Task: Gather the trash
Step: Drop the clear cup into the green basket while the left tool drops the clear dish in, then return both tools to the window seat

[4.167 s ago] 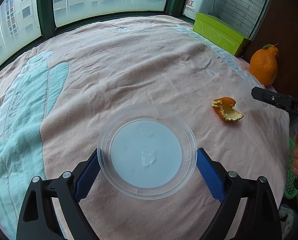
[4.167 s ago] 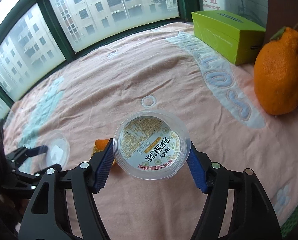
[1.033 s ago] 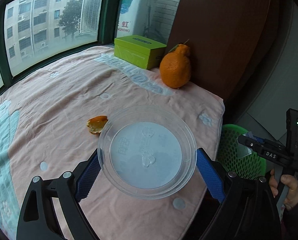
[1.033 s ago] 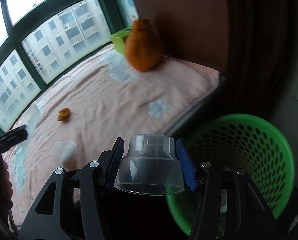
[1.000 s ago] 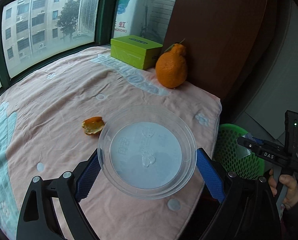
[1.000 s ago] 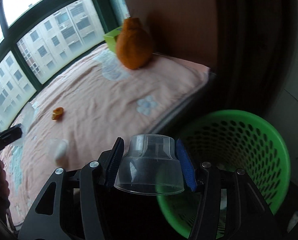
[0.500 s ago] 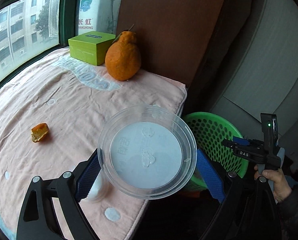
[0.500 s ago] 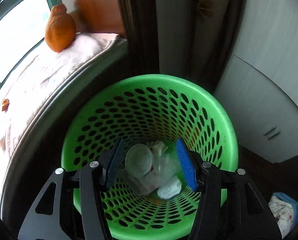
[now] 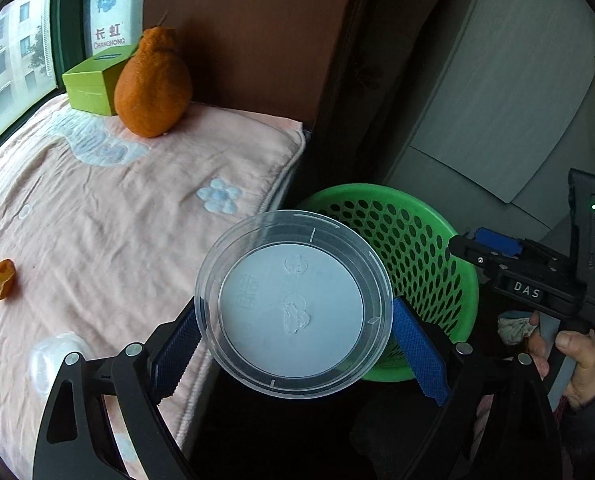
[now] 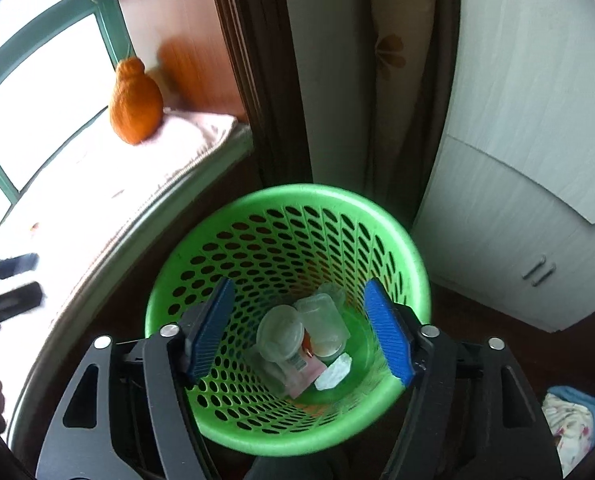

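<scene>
Trash lay at the bottom of the green basket (image 10: 411,276), where a clear cup (image 10: 279,334) rested among other plastic pieces and wrappers. Above it the right gripper (image 10: 299,334) had just been opening its jaws, and nothing was between the 2 blue pads (image 10: 387,332). The left gripper (image 9: 295,332) clamped a clear round lid (image 9: 293,304) by its rim, beside the basket. On the pink blanket (image 9: 109,216) stayed a small orange peel (image 9: 2,279).

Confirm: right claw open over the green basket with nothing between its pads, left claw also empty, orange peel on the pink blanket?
One error: the left claw is not empty. The left wrist view shows it shut on a clear plastic lid. The rest holds: right claw open over the green basket, its jaws just opened, nothing between them; orange peel on the pink blanket.
</scene>
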Demonstrator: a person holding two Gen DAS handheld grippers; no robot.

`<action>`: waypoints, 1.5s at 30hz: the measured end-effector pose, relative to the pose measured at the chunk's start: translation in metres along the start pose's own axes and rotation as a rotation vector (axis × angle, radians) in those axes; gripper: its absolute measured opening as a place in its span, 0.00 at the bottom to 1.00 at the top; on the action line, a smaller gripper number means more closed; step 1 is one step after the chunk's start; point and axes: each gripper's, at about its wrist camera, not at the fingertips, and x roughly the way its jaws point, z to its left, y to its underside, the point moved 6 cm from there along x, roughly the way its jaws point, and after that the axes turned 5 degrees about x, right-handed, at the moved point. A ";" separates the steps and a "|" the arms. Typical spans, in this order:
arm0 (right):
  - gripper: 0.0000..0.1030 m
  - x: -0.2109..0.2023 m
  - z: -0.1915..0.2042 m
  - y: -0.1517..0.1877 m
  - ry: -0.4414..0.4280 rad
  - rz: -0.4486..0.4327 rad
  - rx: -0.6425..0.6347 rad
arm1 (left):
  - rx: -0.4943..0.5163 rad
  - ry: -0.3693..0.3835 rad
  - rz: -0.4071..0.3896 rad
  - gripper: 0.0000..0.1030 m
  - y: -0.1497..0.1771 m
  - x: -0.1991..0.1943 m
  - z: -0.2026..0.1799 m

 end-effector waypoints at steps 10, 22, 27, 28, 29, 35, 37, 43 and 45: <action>0.74 -0.023 -0.016 0.003 -0.007 -0.037 0.032 | 0.065 0.049 0.094 0.86 -0.002 0.056 -0.051; 0.74 -0.035 -0.043 0.009 0.026 -0.051 0.075 | 0.079 0.124 0.146 0.87 -0.004 0.089 -0.089; 0.74 -0.039 -0.044 0.010 0.021 -0.054 0.080 | 0.060 0.160 0.143 0.88 -0.001 0.088 -0.092; 0.74 -0.039 -0.042 0.010 0.019 -0.054 0.078 | 0.058 0.162 0.140 0.88 0.000 0.086 -0.092; 0.74 -0.039 -0.040 0.010 0.016 -0.054 0.076 | 0.055 0.161 0.134 0.88 0.000 0.083 -0.090; 0.75 -0.041 -0.022 0.007 -0.011 -0.063 0.052 | 0.023 0.168 0.083 0.88 -0.005 0.057 -0.072; 0.75 -0.043 -0.014 0.005 -0.023 -0.069 0.042 | 0.017 0.155 0.060 0.88 -0.006 0.045 -0.064; 0.77 -0.045 0.017 0.003 -0.081 -0.067 0.003 | -0.036 0.099 -0.008 0.88 -0.003 0.003 -0.026; 0.77 -0.043 0.032 0.003 -0.101 -0.059 -0.020 | -0.048 0.064 -0.028 0.88 0.001 -0.011 -0.010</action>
